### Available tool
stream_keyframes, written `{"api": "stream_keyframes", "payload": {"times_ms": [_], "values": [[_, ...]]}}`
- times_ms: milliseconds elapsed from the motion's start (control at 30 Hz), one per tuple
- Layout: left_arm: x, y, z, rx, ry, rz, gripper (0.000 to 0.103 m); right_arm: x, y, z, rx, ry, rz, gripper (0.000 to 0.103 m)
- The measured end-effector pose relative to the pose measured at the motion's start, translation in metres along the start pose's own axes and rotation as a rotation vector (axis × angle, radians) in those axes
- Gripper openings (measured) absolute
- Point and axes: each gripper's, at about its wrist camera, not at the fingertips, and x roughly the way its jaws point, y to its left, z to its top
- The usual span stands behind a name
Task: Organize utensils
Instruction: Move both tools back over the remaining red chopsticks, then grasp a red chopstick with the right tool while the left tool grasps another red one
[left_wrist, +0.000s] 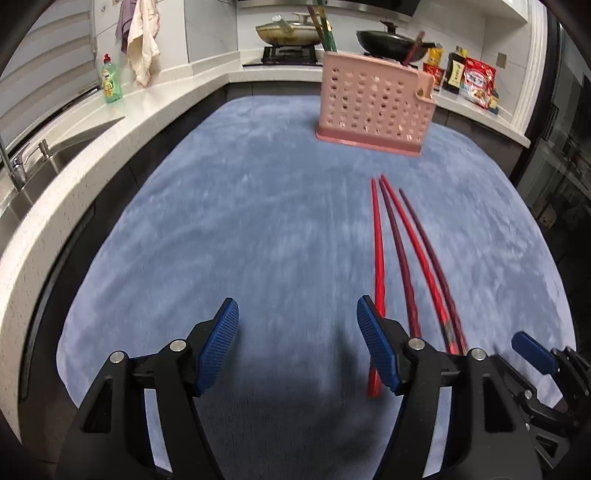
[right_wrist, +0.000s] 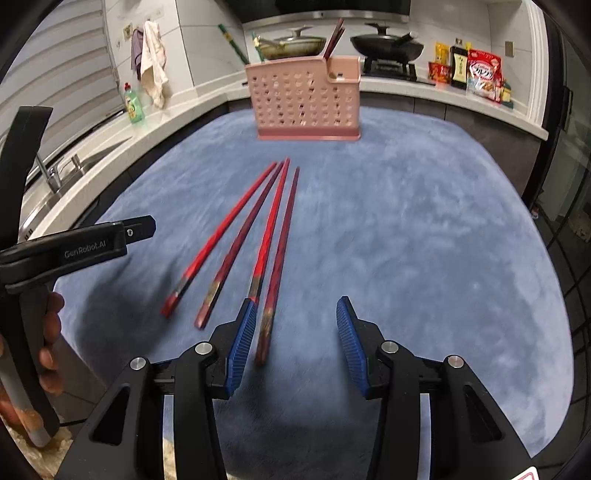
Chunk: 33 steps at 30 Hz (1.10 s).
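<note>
Several red and dark red chopsticks (left_wrist: 397, 243) (right_wrist: 269, 229) lie side by side on a blue cloth (left_wrist: 240, 221) (right_wrist: 406, 240), tips toward a pink perforated holder (left_wrist: 373, 107) (right_wrist: 304, 101) standing at the far side. A few chopsticks stick up out of that holder. My left gripper (left_wrist: 297, 306) is open just left of the row, with the leftmost red stick passing under its right finger (left_wrist: 373, 332). My right gripper (right_wrist: 297, 304) is open low over the cloth, and the thick end of the rightmost stick (right_wrist: 266, 332) lies between its fingers, close to the left pad.
A counter runs around the cloth with a sink (left_wrist: 37, 162), a green soap bottle (left_wrist: 112, 83) (right_wrist: 133, 103), two pans on a stove (right_wrist: 384, 44) and food packets (right_wrist: 480, 74). The left gripper's body (right_wrist: 85, 240) and a hand (right_wrist: 51, 332) fill the right wrist view's left edge.
</note>
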Motion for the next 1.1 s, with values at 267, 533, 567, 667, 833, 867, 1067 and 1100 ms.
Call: {"api": "stream_keyframes", "payload": {"times_ms": [267, 533, 567, 667, 833, 867, 1067, 1100], "values": [[-0.004, 0.002, -0.017, 0.004, 0.001, -0.017, 0.073, 0.011, 0.011, -0.005, -0.026, 0.017, -0.003, 0.034], [-0.004, 0.002, -0.023, 0.002, 0.012, -0.029, 0.074, 0.023, 0.009, -0.006, -0.009, 0.037, 0.0, 0.02], [-0.004, 0.001, -0.024, 0.003, 0.014, -0.033, 0.075, 0.024, 0.009, -0.005, -0.009, 0.035, -0.001, 0.019], [-0.001, -0.001, -0.026, 0.005, 0.025, -0.046, 0.075, 0.029, 0.008, -0.003, -0.003, 0.028, -0.004, 0.016], [0.0, -0.008, -0.027, 0.021, 0.033, -0.073, 0.075, 0.03, -0.001, -0.001, 0.03, 0.018, -0.016, 0.007], [0.001, -0.009, -0.027, 0.023, 0.033, -0.079, 0.075, 0.028, -0.004, -0.001, 0.04, 0.015, -0.028, 0.007], [0.011, -0.017, -0.028, 0.022, 0.051, -0.106, 0.075, 0.025, -0.023, -0.003, 0.101, 0.022, -0.034, 0.007], [0.012, -0.019, -0.028, 0.026, 0.049, -0.101, 0.074, 0.025, -0.024, -0.003, 0.106, 0.022, -0.032, 0.007]]}}
